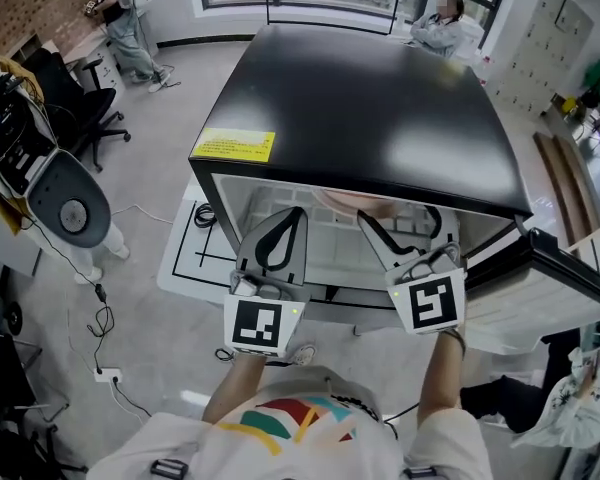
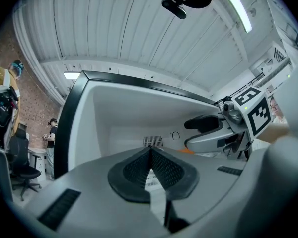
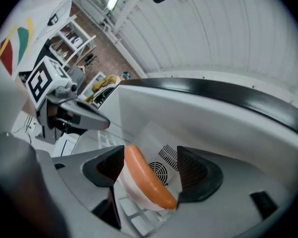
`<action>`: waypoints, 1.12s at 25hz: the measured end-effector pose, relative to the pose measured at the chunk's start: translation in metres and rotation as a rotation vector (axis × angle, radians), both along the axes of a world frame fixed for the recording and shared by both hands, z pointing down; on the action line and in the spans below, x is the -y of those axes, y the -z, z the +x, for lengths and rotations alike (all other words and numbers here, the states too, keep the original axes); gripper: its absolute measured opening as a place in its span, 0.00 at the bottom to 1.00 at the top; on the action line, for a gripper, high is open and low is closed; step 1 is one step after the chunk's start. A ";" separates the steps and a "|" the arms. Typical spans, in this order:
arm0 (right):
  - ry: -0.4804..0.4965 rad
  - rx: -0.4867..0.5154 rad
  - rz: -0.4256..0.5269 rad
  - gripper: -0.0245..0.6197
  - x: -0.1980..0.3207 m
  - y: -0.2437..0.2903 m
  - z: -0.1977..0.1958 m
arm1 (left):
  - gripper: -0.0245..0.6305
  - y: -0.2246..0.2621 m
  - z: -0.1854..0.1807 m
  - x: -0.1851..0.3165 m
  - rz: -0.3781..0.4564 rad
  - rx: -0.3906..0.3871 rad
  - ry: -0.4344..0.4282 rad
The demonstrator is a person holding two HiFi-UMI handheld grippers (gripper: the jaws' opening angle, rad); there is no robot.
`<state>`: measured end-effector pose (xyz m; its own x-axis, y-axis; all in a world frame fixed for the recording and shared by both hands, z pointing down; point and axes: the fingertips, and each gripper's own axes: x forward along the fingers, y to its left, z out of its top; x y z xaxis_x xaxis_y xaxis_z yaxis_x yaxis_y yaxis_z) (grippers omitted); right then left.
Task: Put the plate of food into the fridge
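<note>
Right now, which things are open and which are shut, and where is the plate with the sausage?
Fridge door: open, standing out to the right.
Left gripper: shut, holding nothing.
Right gripper: open, with the plate between its jaws.
Plate: inside the fridge, on the wire shelf.
Sausage: lying on the plate.

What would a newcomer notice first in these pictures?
The big black-topped fridge fills the middle of the head view, with its door open. In the right gripper view, an orange sausage on a white plate stands out inside the fridge, between the wide-open jaws of the right gripper. The left gripper, jaws shut, reaches into the fridge beside it.
</note>
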<state>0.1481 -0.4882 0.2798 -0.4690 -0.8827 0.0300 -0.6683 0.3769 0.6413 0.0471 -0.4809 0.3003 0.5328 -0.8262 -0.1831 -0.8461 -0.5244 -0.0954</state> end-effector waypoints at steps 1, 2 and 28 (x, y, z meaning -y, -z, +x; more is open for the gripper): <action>-0.009 0.038 0.001 0.55 -0.002 0.002 0.001 | 0.05 0.001 0.003 -0.001 0.001 -0.001 -0.007; -0.018 0.072 -0.002 0.55 -0.004 0.002 0.001 | 0.05 0.001 0.005 -0.002 0.001 -0.002 -0.013; -0.265 0.702 0.051 0.04 -0.075 0.002 0.036 | 0.05 0.009 0.023 -0.023 0.009 -0.003 -0.092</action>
<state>0.1837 -0.4131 0.2782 -0.1345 -0.9608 -0.2423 -0.9909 0.1278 0.0431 0.0701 -0.4581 0.2910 0.6059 -0.7720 -0.1922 -0.7946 -0.5991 -0.0985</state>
